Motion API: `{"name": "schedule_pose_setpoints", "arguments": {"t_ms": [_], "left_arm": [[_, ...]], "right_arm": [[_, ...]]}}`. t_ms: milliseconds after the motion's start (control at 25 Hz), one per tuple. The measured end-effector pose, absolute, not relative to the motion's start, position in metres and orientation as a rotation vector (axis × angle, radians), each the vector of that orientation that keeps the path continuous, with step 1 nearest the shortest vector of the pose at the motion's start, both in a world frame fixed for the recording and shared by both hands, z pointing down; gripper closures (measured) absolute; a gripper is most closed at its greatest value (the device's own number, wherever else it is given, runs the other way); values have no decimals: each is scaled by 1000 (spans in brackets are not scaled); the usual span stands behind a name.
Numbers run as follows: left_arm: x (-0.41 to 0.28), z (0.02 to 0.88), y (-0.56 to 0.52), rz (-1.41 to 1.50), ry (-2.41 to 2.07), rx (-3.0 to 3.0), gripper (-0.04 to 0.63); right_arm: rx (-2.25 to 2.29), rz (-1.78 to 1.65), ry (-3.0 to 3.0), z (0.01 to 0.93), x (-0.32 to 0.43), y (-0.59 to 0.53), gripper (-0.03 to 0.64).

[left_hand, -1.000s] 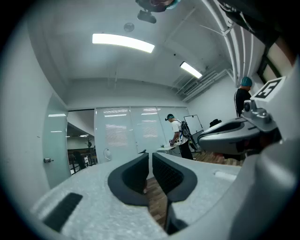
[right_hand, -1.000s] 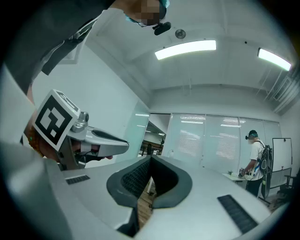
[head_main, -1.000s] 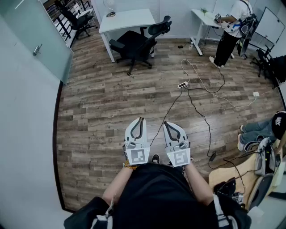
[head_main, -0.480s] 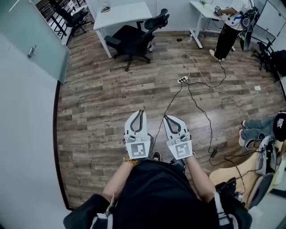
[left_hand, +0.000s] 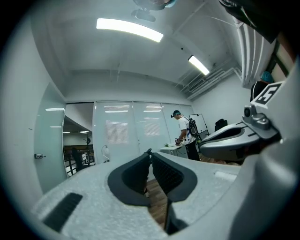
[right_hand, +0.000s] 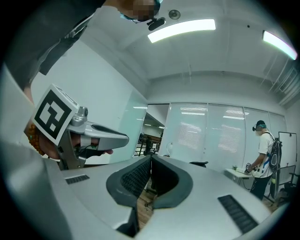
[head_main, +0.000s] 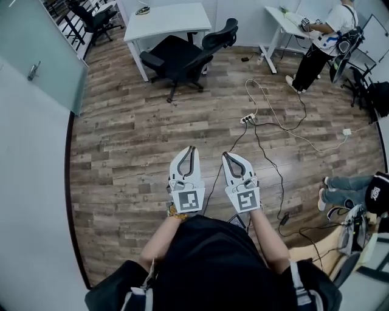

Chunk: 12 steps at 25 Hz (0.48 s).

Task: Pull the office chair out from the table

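The black office chair [head_main: 181, 58] stands far ahead on the wood floor, its seat at the front edge of the white table [head_main: 167, 18]. My left gripper [head_main: 190, 149] and right gripper [head_main: 225, 155] are held side by side in front of my body, well short of the chair. Both point level toward it. Each is shut with nothing between its pads. In the left gripper view the jaw tips [left_hand: 150, 152] meet, and the right gripper [left_hand: 234, 138] shows beside them. The right gripper view shows its tips [right_hand: 151, 157] closed and the left gripper [right_hand: 93, 136] alongside.
A power strip [head_main: 247, 116] and long cables [head_main: 273, 164] cross the floor to the right of my path. A person [head_main: 322, 42] stands at a second white desk [head_main: 282, 21] at the back right. A glass door [head_main: 36, 61] lines the left. Someone's legs [head_main: 340, 188] show at the right edge.
Both grippers have travelled forward together toward the chair, still shut and side by side. The floor has slid under me, and the chair looks slightly nearer.
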<state>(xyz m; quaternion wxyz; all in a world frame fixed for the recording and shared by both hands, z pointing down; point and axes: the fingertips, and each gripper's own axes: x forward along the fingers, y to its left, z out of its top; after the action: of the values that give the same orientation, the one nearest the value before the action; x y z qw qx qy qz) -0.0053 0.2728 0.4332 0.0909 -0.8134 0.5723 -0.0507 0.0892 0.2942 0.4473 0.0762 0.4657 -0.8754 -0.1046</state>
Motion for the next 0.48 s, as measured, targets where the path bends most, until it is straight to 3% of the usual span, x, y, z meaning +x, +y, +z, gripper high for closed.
{"name": "schedule_pose_setpoints", "arguments": {"t_ms": [480], "left_arm": [[-51,437,141,-143,1709,-2430,555]], "right_arm": [[1402,-310,-2560,453,49,159,611]]}}
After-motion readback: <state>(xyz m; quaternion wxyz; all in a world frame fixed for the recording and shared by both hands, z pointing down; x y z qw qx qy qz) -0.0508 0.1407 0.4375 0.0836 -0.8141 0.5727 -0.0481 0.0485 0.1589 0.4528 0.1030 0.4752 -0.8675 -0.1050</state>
